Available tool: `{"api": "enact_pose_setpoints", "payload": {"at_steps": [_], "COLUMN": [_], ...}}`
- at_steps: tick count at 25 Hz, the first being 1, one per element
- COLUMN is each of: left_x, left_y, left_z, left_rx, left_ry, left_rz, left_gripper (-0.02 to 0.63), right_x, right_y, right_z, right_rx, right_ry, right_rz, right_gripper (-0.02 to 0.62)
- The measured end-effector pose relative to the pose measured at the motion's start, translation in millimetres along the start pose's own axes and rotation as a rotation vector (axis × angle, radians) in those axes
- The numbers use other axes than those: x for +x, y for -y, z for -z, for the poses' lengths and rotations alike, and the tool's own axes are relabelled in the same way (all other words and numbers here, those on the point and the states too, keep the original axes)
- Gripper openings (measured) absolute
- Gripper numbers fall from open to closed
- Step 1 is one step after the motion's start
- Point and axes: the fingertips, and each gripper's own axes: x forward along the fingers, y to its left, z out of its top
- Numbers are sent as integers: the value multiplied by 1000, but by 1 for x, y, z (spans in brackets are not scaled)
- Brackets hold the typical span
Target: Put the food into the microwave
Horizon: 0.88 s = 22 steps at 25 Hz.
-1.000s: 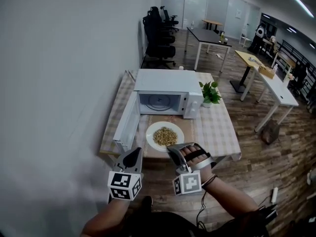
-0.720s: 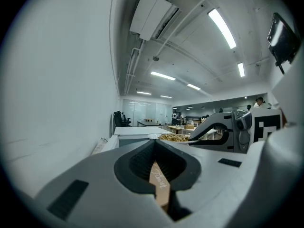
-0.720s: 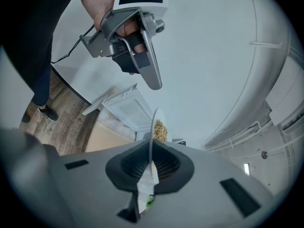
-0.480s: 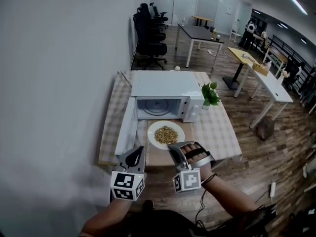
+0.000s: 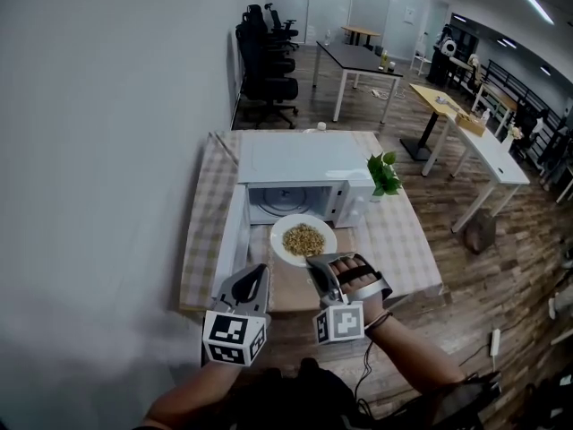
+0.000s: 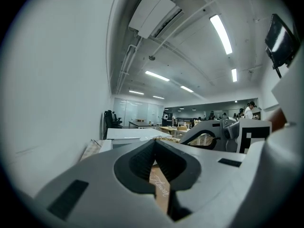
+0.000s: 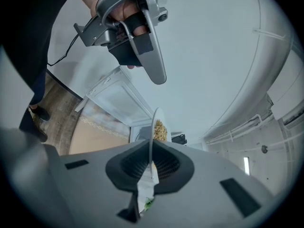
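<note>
We pinch the near rim of the plate (image 5: 279, 245) in our right tongs (image 5: 313, 263), holding the food (image 5: 303, 238) level just before the open microwave (image 5: 295, 170) so nothing spills, while our left tongs (image 5: 259, 272), pressed together and empty, hang aside.

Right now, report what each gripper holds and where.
Right gripper: the plate of food, jaws clamped on its near rim. Left gripper: nothing, jaws shut.
</note>
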Motion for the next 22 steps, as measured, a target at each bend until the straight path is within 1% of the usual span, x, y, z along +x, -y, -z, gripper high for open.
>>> {"api": "enact_pose_setpoints", "payload": {"at_steps": [6,10,15,20,22], "left_x": [26,43,67,87,94], "left_y": [-13,-19,-22,-27,-26], "left_z": [-1,1,2,10,15], "left_rx": [4,-4,-7,11,26], "left_ry": [0,-20,-23,-57,-74], "left_rz": [-48,-100,-151,-196,-193], "left_gripper": [9,9,9,9,9], "right_x": [31,53,82,112,122], "right_y": [5,6,0,-7,-13], "right_z": [19,31,47,66,71], "right_rx": [-8,-15,-40,-49,-46], "right_ry": [22,79,138,165,178], "right_rz": [-25,-47,-74,-123,-147], "right_gripper": [17,17,17,18,17]}}
